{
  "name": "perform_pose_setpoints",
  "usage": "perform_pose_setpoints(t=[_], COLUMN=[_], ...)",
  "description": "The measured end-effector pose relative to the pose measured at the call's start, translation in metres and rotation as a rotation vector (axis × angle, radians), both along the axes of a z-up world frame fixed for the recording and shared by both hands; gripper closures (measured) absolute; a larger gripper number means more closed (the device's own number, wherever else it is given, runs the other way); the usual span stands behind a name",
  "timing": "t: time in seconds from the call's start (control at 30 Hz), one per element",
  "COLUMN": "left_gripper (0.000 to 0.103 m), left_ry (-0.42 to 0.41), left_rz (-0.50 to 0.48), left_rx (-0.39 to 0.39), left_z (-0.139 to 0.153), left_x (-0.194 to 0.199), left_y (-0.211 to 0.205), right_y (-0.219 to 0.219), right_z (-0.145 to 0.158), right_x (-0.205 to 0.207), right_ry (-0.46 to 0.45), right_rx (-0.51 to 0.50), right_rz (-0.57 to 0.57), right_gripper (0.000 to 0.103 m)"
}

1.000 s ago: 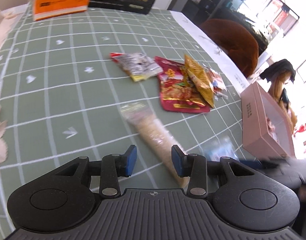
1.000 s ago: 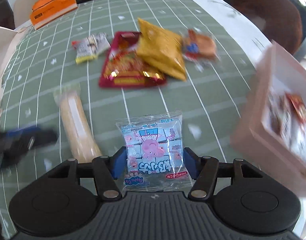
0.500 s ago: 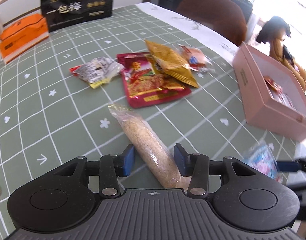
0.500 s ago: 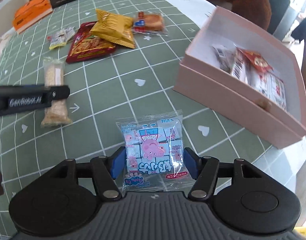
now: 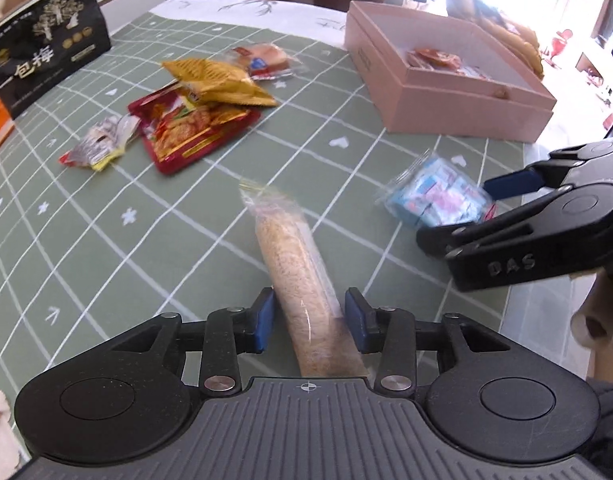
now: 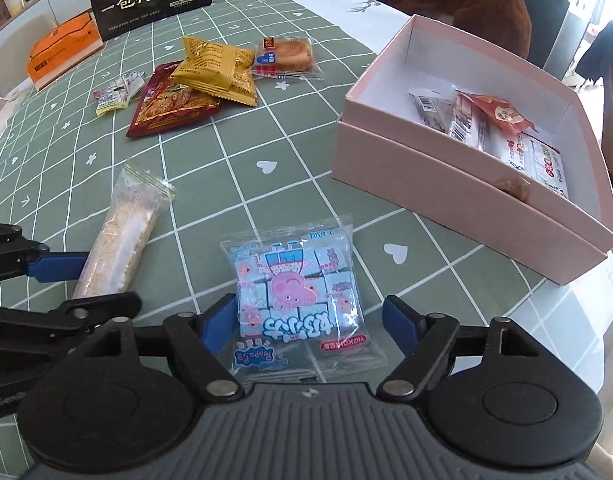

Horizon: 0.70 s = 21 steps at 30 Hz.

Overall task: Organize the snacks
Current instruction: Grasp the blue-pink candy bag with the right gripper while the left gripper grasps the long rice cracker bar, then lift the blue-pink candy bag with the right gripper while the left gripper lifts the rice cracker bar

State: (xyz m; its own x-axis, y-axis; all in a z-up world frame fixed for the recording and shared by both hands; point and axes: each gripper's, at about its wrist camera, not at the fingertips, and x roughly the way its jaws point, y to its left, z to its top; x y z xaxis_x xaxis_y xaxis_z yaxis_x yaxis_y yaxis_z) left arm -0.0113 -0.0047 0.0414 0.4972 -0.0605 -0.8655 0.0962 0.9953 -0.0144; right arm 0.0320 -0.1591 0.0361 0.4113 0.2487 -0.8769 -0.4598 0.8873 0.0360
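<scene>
Landmark: pink box point(image 6: 458, 196), open, near the table's right edge, several wrapped snacks lying inside.
Left gripper point(image 5: 309, 320): jaws had just been closing around the long clear-wrapped cereal bar point(image 5: 294, 264); both blue pads sat at the wrapper's sides, firm pressure could not be confirmed. Bar lay on the green checked tablecloth point(image 5: 106, 240), well left of the box.
Right gripper point(image 6: 308, 324): jaws had just been opening; stood wide, pads clear of the Peppa Pig candy packet point(image 6: 294, 292) on both sides. Packet lay flat on the cloth, just left of the box's near corner.
Loose pile, far left of box: yellow packet point(image 6: 216, 66) overlapping a red pouch point(image 6: 170, 104); wrapped pastry point(image 6: 286, 56) and a small silver-and-yellow packet point(image 6: 116, 94) beside them.
</scene>
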Motion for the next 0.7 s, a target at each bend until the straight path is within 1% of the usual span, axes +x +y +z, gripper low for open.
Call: perform_pose_setpoints(t=[0.07,0.13,0.27,0.37,0.47,0.57,0.63,0.67,0.7], left_gripper=[0.058,0.059,0.063,0.063,0.064,0.067,0.069,0.069,0.069], left_ry=[0.006,0.006,0.000,-0.010,-0.017,-0.024,-0.018,-0.015,-0.013], left_rz=[0.016,0.045,0.098,0.089,0.077,0.089,0.094,0.093,0.091], left_rx=[0.013,-0.002,-0.032,-0.035,-0.018,-0.040,-0.068,-0.085,-0.101], left_z=[0.000,0.001,0.001,0.001,0.001,0.000,0.001,0.001,0.001], left_x=[-0.004,-0.003,0.003,0.009,0.011,0.010,0.008,0.007,0.006], left_y=[0.003,0.009,0.017,0.014,0.006,0.004,0.006,0.007,0.008], right_y=[-0.003,-0.005,-0.008,-0.010,-0.013,-0.012,-0.010,-0.009,-0.007], right_z=[-0.001,-0.002,-0.004,-0.007,-0.011,-0.011,-0.009,-0.007,-0.004], right_x=[-0.002,-0.005,-0.007,-0.008,-0.008,-0.008,-0.004,-0.004,-0.006], right_ry=[-0.010,-0.021,-0.036,-0.050,-0.062,-0.066,-0.041,-0.040,-0.055], right_rx=[0.008,0.014,0.022,0.030,0.033,0.033,0.027,0.026,0.032], right_rz=[0.003,-0.002,-0.012,-0.018,-0.048,-0.057,-0.029,-0.001,0.030], right_gripper=[0.019,0.017,0.013,0.008,0.000,0.000,0.002,0.010,0.022])
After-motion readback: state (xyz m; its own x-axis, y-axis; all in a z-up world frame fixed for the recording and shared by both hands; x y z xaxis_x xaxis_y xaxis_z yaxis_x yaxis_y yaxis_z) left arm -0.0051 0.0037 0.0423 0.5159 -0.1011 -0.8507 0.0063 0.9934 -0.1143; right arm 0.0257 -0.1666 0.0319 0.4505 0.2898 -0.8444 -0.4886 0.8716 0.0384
